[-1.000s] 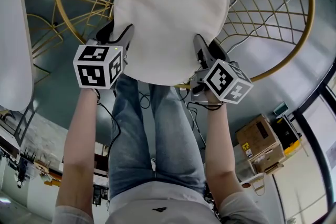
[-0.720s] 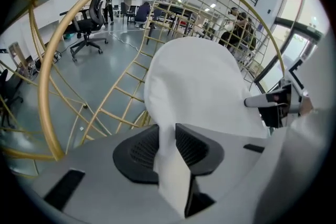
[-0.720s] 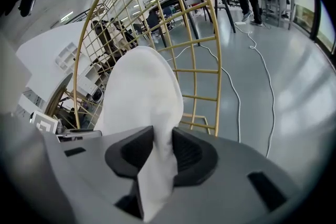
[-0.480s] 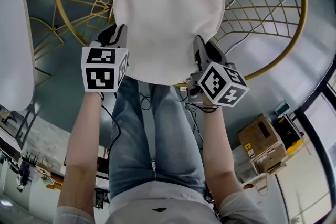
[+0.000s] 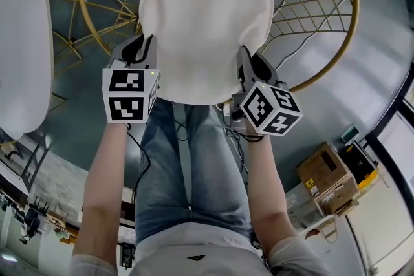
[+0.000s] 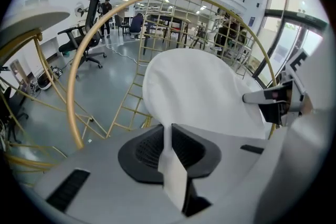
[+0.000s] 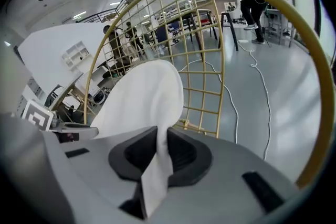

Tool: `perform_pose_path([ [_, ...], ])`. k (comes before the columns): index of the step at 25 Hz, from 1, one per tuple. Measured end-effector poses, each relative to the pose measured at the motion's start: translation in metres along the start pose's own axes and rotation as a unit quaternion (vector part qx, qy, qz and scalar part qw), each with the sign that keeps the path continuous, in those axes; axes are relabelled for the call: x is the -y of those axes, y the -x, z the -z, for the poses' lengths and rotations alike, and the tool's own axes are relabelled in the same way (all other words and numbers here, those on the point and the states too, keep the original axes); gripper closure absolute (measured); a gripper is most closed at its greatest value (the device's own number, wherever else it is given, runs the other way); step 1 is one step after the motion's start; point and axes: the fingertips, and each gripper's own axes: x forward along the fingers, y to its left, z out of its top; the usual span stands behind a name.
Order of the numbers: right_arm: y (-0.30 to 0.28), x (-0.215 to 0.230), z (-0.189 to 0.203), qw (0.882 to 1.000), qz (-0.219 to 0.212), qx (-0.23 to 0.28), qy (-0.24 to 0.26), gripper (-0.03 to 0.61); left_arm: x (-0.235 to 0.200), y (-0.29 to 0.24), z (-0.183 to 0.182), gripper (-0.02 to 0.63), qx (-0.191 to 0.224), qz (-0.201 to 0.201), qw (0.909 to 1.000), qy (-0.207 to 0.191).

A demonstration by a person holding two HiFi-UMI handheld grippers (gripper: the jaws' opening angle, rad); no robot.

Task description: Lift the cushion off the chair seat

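Grey floor [image 5: 381, 74] wide open all round the gold chair frame [image 5: 354, 6]
White cushion [image 5: 206, 22] over it; left gripper [image 5: 143, 47] and right gripper [image 5: 252, 64] jaws just been closing, each pinching its near edge.

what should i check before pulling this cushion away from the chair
1. Left gripper grip: ok. Its jaws have just been closing and now pinch the edge of the white cushion.
2. Right gripper grip: ok. Its jaws have just been closing too, and the opposite edge is pinched between them.
3. Bite takes in padding, not only the cover: cannot tell.
4. Cushion free of the gold wire chair frame: cannot tell, since the underside and far edge are hidden.
5. Hold is even: ok. In the head view the grippers sit at matching spots on either side.
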Motion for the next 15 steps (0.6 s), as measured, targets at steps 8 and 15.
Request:
perform_pose_path([
  [8,0.032,-0.019,-0.012,0.999,0.003,0.037,-0.002,0.518,0.001,0.037,-0.016,0.56,0.034,0.0,0.9993,-0.012],
  [15,0.062,-0.036,-0.022,0.998,0.009,0.069,-0.011,0.518,0.003,0.07,-0.031,0.56,0.06,0.005,0.9979,-0.026],
])
